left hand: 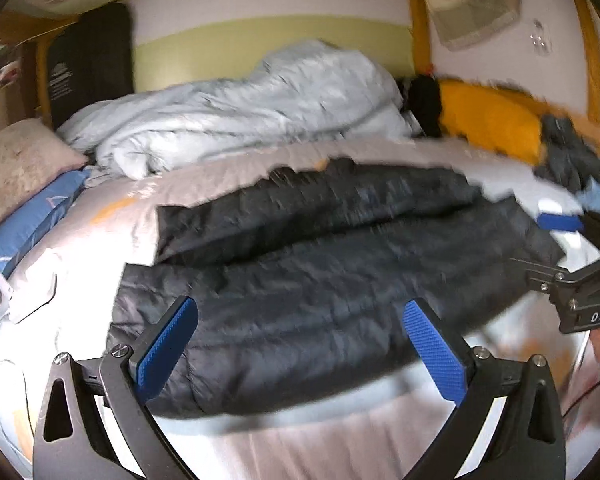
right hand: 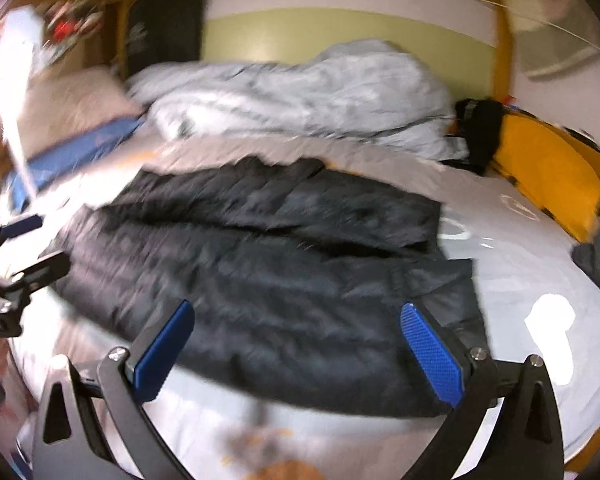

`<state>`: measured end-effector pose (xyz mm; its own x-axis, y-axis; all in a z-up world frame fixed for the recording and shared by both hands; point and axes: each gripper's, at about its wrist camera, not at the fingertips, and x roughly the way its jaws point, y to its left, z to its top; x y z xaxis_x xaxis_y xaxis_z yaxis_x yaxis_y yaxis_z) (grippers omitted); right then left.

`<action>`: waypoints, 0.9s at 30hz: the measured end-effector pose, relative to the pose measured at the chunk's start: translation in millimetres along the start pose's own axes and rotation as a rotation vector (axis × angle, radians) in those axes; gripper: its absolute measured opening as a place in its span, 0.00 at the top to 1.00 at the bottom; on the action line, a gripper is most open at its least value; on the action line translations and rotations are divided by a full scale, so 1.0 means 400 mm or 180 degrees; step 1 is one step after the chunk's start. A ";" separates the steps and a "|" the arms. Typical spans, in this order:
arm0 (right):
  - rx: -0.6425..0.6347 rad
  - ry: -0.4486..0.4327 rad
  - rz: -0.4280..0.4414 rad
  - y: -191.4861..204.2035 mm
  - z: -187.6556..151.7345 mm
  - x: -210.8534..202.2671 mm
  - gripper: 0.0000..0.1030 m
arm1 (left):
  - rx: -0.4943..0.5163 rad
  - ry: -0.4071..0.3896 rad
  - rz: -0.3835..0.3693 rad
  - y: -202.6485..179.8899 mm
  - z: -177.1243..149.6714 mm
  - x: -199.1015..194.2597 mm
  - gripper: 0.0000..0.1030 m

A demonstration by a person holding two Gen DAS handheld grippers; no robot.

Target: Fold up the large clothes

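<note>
A large black quilted jacket (left hand: 320, 272) lies spread across the pale grey bed sheet (left hand: 112, 216), with one part folded over on its far side. It also shows in the right wrist view (right hand: 268, 264). My left gripper (left hand: 300, 312) is open and empty, held above the jacket's near edge. My right gripper (right hand: 296, 316) is open and empty above the jacket's near right part. The right gripper also shows at the right edge of the left wrist view (left hand: 580, 280). The left gripper shows at the left edge of the right wrist view (right hand: 16, 256). Both views are blurred.
A crumpled light blue duvet (left hand: 244, 108) lies at the back of the bed. A yellow pillow (left hand: 496, 120) and dark clothes (left hand: 572, 156) lie at the right. A beige pillow (left hand: 20, 164) and a blue pillow (left hand: 32, 220) lie at the left.
</note>
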<state>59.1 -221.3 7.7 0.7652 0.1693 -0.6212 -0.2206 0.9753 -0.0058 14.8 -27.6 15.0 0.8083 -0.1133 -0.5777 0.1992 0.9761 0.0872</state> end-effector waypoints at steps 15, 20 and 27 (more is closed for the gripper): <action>-0.0962 0.0668 -0.0299 0.100 -0.105 0.115 0.00 | 0.0694 0.0547 0.0075 -0.094 -0.088 0.107 0.01; -0.1084 0.0686 -0.0673 0.087 -0.119 0.144 0.00 | 0.0655 0.0597 0.0417 -0.067 -0.101 0.152 0.01; -0.0984 0.0652 -0.1086 0.021 -0.114 0.175 0.00 | 0.0642 0.0691 0.0663 -0.032 -0.123 0.194 0.00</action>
<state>83.1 -207.7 -71.7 0.6972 -0.2134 -0.6844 -0.1712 0.8775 -0.4480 47.8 -40.0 -70.9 0.7109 0.1474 -0.6877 0.1654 0.9153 0.3672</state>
